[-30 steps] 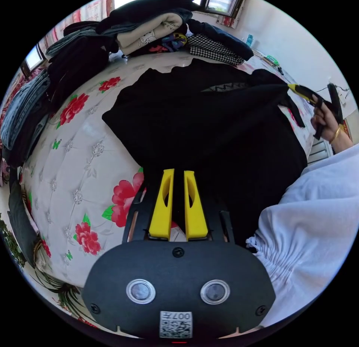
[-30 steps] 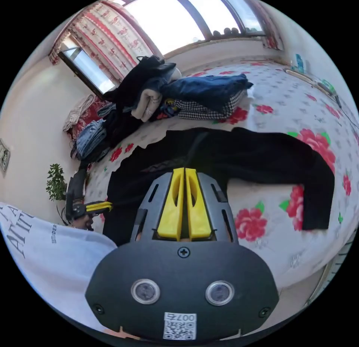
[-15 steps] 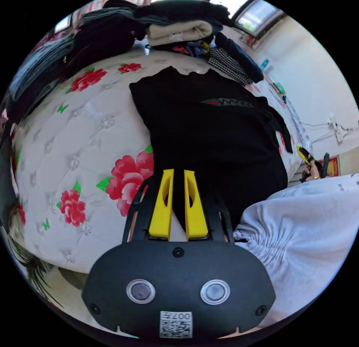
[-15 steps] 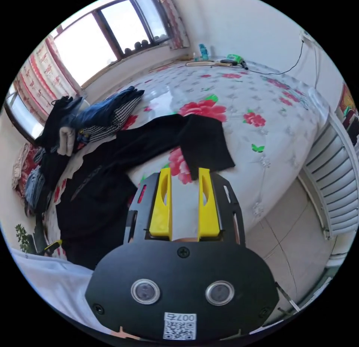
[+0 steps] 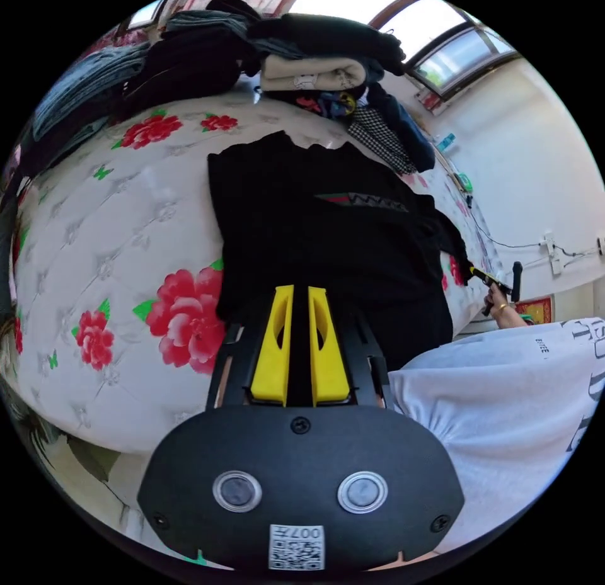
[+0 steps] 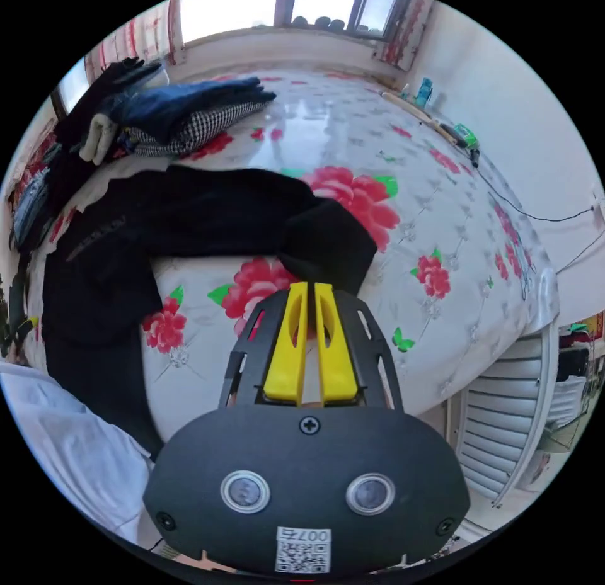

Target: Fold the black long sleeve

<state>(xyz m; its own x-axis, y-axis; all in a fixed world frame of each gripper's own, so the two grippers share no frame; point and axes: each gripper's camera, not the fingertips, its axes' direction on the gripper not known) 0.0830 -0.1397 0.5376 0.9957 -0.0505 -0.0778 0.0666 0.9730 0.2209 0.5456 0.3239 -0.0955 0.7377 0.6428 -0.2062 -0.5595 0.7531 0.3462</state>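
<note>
The black long sleeve (image 5: 321, 232) lies spread on the flowered bed (image 5: 126, 232). The left gripper (image 5: 300, 298) pinches its hem; the right gripper (image 6: 311, 294) pinches the cuff of one sleeve

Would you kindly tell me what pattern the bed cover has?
White with red flowers, clearest in the right gripper view.

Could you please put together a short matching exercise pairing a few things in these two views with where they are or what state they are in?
Things:
1. black long sleeve
2. left tool
3. right tool
4. checked garment

Places or states:
A. at the sleeve cuff
B. spread on the floral bed
C. in the clothes pile
D. at the shirt's near hem

Pairs: 1-B, 2-D, 3-A, 4-C
</note>
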